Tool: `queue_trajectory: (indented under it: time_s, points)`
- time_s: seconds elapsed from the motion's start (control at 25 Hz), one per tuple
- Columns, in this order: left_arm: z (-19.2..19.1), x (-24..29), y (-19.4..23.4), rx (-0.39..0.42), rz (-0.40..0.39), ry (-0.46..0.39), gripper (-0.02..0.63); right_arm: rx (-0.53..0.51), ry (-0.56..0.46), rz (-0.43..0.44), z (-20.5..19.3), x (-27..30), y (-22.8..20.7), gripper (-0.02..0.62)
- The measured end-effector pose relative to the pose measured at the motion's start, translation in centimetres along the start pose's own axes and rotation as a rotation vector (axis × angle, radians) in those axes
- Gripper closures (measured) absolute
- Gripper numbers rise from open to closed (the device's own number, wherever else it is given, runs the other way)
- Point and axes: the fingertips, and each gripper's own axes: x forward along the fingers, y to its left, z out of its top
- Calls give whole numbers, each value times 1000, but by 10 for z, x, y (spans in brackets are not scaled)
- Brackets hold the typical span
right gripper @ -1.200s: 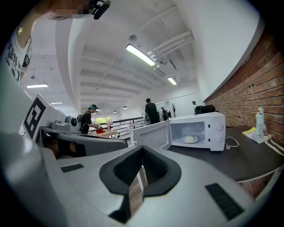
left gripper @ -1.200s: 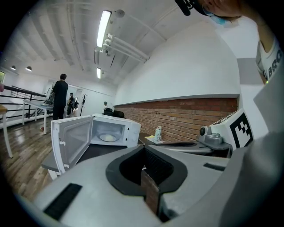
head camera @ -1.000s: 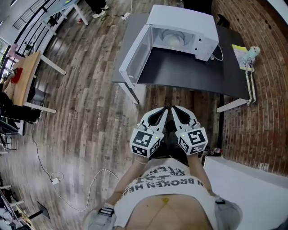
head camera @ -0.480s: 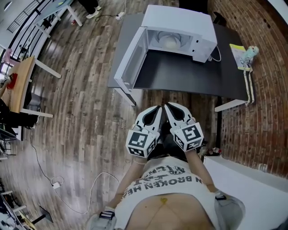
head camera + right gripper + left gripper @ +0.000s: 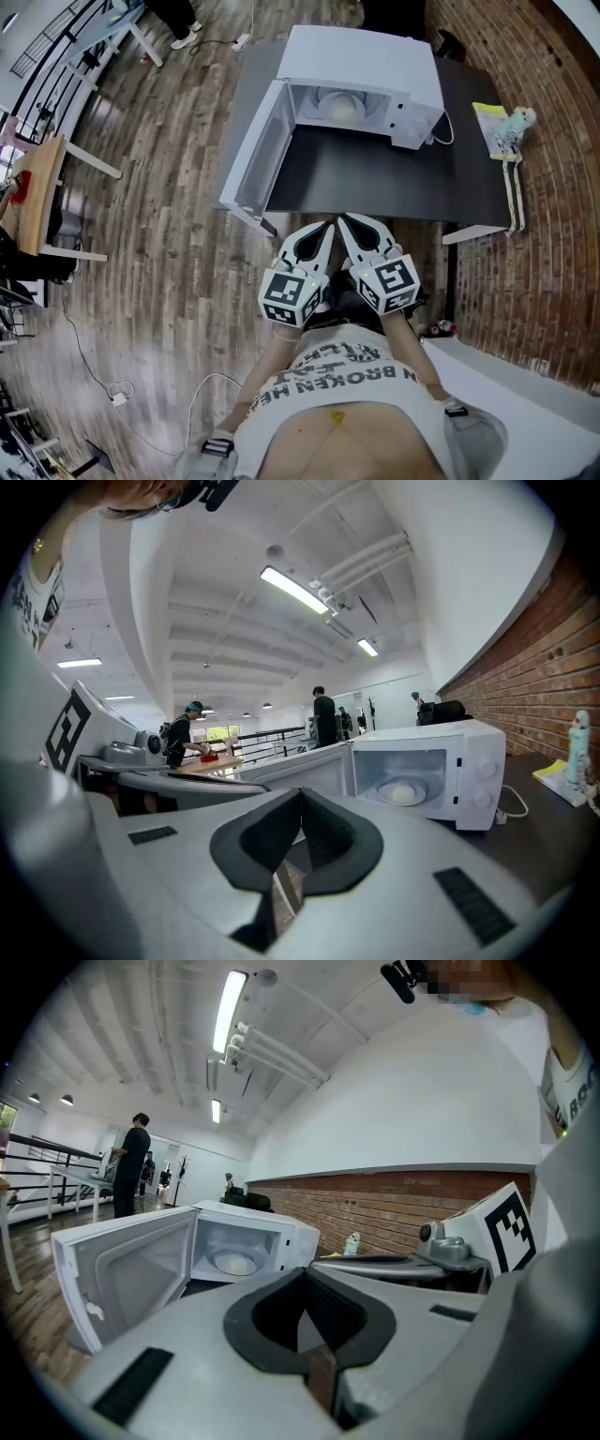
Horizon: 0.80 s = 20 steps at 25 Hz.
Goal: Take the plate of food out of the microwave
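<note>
- The plate sits inside the microwave, at the far end of the desk. In the head view the oven's roof cuts off its far part.
- The food on the plate is a pale mound. What it is cannot be made out in any view.
- The microwave's door stands swung wide to the left and hangs out past the desk's left edge. Nothing else shows in the oven.
- The left tongs are closed, tips together, with nothing between them. The left gripper view shows only a small gap behind the tips.
- The right tongs are closed and empty as well.
- Both tongs are held side by side just on the near side of the desk's near edge, close to the person's torso and well apart from the microwave. Their tips lean toward each other.
- The marker cubes hide the person's hands.
- At the desk's right end lie a yellow sheet and a small pale figure, too small to identify.
- A white cable runs from the microwave's right side, and its far end is hidden.
- A bystander at the far left is cut off by the frame edge, so only legs show.
</note>
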Motion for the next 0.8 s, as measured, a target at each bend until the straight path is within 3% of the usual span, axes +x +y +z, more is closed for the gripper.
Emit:
queue_trajectory:
  time_s: [0.24,0.8]
  points:
    - [18,41,10,34,23,5,600,2,-2,17,15,21,-38,586]
    - [31,106,28,-3,86,7,600,22,40,136,21,56,-92,586]
